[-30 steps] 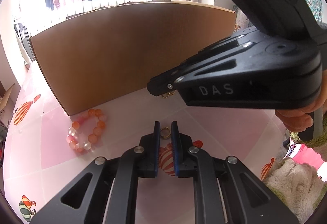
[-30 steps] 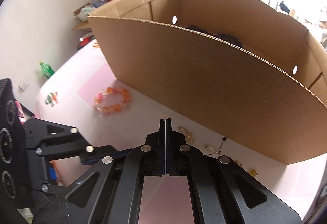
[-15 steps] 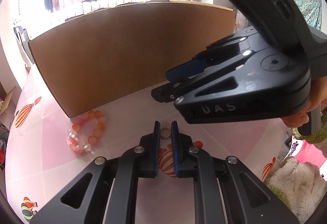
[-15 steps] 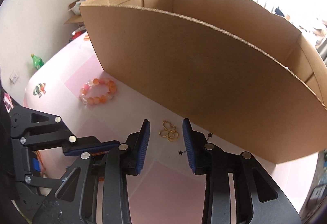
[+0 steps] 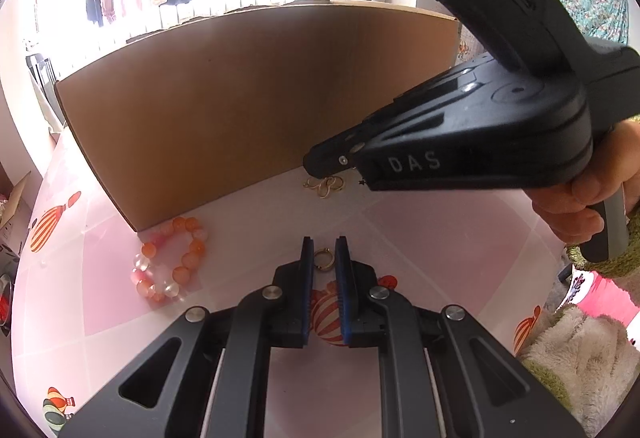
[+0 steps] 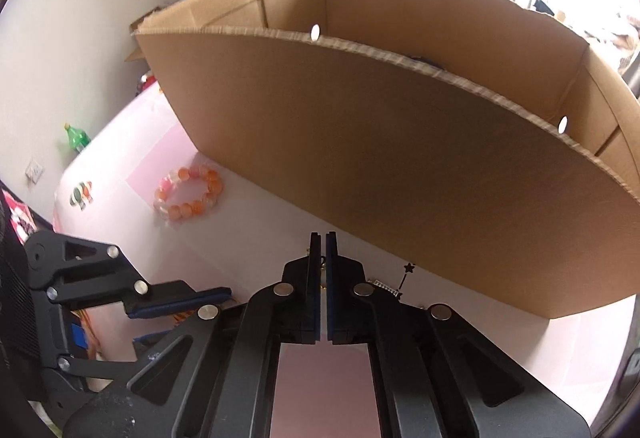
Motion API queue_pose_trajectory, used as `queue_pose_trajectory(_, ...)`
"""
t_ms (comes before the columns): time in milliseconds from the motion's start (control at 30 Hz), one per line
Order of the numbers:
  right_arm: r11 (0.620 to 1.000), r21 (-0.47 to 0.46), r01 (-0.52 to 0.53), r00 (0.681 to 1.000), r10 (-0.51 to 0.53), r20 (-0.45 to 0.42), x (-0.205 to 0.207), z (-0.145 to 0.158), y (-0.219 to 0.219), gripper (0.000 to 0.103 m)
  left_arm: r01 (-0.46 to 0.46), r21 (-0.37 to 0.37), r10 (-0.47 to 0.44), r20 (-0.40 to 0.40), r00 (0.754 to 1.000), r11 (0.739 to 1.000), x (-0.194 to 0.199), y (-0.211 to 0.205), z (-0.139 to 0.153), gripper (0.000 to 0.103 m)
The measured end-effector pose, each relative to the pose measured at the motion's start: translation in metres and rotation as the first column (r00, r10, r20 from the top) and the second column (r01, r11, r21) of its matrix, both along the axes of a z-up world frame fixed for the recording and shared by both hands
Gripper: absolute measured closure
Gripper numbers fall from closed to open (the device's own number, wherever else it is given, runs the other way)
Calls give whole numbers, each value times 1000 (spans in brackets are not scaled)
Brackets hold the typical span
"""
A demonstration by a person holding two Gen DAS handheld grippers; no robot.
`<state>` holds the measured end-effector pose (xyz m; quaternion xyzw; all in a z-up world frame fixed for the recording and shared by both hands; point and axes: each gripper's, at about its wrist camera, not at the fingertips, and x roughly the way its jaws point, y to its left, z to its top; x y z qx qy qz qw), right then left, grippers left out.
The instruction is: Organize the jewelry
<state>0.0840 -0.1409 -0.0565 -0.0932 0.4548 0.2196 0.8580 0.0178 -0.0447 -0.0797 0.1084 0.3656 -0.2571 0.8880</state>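
Observation:
My left gripper (image 5: pixel 324 244) is shut on a small gold ring (image 5: pixel 322 260), held just above the pink tablecloth (image 5: pixel 440 238). My right gripper (image 5: pixel 320 164) points down at a pair of gold wire earrings (image 5: pixel 325 186) lying at the foot of the cardboard box (image 5: pixel 240 110). Its jaws are shut, and in the right wrist view a sliver of gold shows in the slit between the pads, so the right gripper (image 6: pixel 320 238) pinches the earrings there; most of them is hidden. An orange and pink bead bracelet (image 5: pixel 172 262) (image 6: pixel 188 196) lies by the box's left corner.
The open cardboard box (image 6: pixel 400 158) stands wall-like right behind both grippers. A black star charm (image 6: pixel 408 268) and a small silver piece (image 6: pixel 384 284) lie by its base. A hand (image 5: pixel 580 206) holds the right gripper. Fluffy cloth (image 5: pixel 580 358) lies at the table's right edge.
The right gripper opened over the earrings lying on the cloth half a second ago, then came down and shut on them. The left gripper kept still with the ring.

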Motion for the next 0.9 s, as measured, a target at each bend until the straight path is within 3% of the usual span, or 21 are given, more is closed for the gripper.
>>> queue_pose_trajectory(333,994,102,34,999,-36,21,-8,24,-18,103,-6,-2,6,-3,1000,1000,-1,-2,2,92)
queue_pose_trajectory(500,991,111,77,997,-78,0,-14,16,-28,99,-7,-1,7,1,1000,1000,-1,-1,1,92)
queue_pose_trajectory(567,993,90,77,997,-77,-2,-19,16,-28,95,-6,2,6,3,1000,1000,-1,-1,1,92)
queue_pose_trajectory(667,997,47,63,998,-63,0,-20,10,-15,78,-3,3,3,4,1000,1000,-1,-1,1,92)
queue_pose_trajectory(900,999,-45,2,1000,-1,14,-13,2,5,78,-6,2,6,2,1000,1000,0,-3,2,92)
